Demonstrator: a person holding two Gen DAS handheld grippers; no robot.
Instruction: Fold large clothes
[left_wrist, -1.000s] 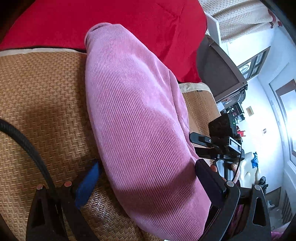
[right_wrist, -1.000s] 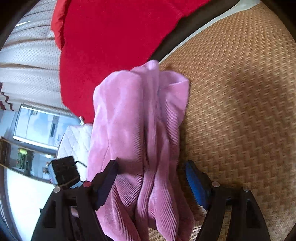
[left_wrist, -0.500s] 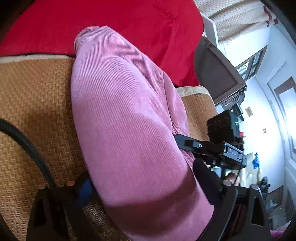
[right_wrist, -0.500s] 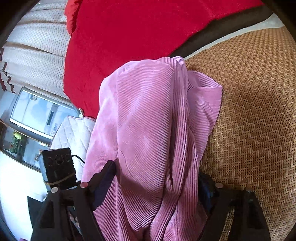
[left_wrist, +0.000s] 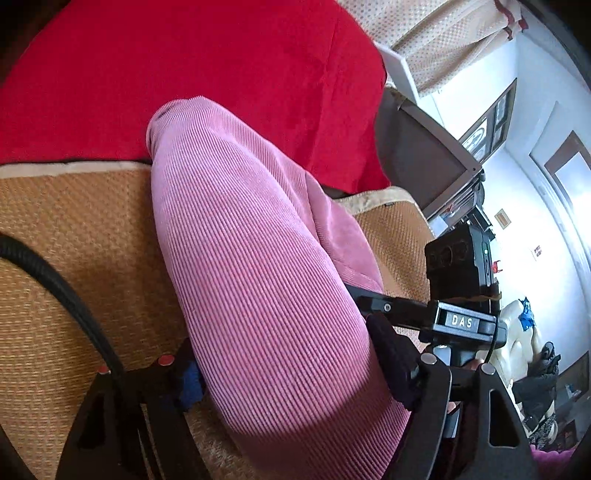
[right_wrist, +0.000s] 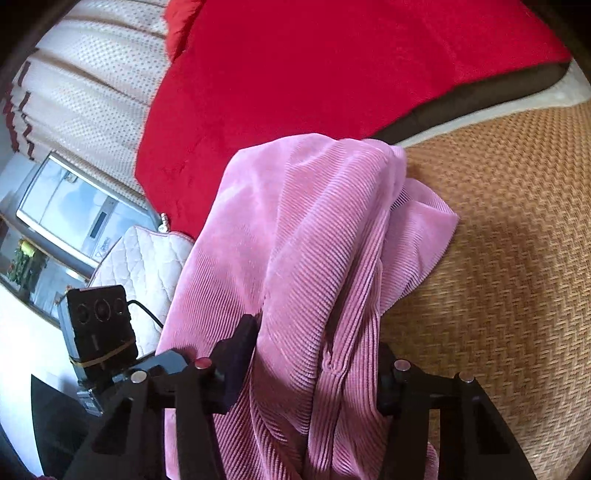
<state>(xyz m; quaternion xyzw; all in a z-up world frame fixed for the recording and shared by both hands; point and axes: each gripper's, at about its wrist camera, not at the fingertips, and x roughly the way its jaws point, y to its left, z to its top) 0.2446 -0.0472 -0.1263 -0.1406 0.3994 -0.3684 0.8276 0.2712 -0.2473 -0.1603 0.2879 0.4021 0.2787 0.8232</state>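
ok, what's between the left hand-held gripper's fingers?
Pink garment fills the gap in the left hand-held gripper, over the woven mat. Left wrist view.

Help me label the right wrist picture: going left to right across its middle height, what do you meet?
Patterned curtain → white quilted cushion → pink corduroy garment → woven mat.

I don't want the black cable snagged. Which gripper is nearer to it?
Left. The black cable crosses the woven mat and runs down right beside the left gripper; the right gripper grips the pink corduroy garment on its far side.
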